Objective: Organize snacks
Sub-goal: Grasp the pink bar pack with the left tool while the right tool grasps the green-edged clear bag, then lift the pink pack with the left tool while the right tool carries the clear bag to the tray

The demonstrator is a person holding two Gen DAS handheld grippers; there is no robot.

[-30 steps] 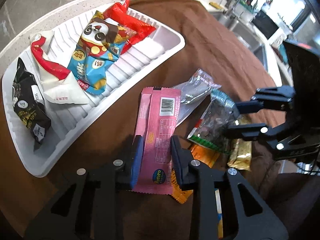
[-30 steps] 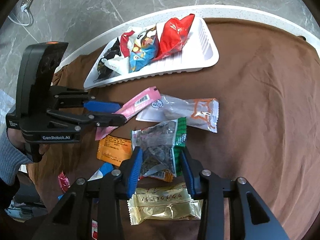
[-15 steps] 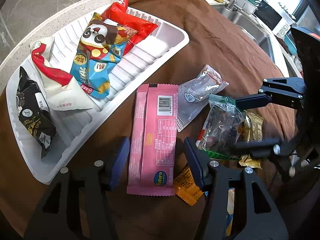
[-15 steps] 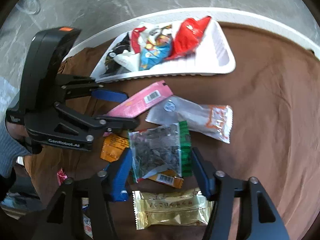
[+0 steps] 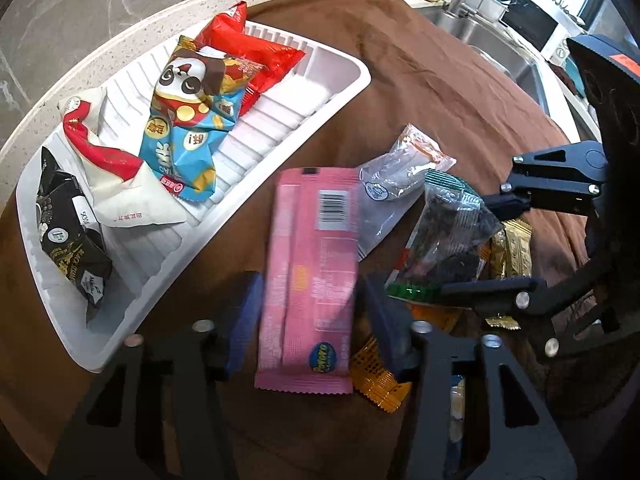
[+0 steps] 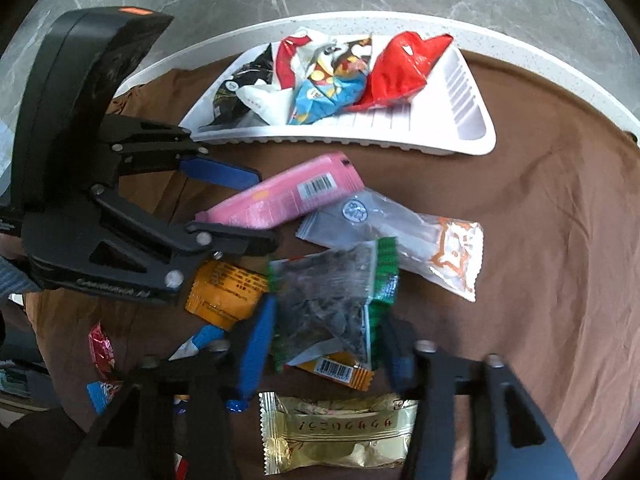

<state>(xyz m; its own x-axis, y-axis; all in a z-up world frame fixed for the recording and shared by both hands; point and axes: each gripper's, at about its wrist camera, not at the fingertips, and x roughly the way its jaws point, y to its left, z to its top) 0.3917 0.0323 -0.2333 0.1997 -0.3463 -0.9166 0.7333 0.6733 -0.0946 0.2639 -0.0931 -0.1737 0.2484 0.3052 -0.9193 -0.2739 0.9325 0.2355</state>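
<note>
1. Only the right wrist view shows the gold packet [image 6: 340,432].
2. White tray [image 5: 280,152] holds four snack bags.
3. Left hand-held gripper [image 5: 310,312] closing around pink packet [image 5: 312,264]; right hand-held gripper [image 6: 328,344] closing around dark seed packet [image 6: 332,300], on the desk.

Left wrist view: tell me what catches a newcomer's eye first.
A pink packet lies on the brown cloth between the closing jaws of the left tool. Up left, a white tray holds a blue panda bag and a red bag.
</note>
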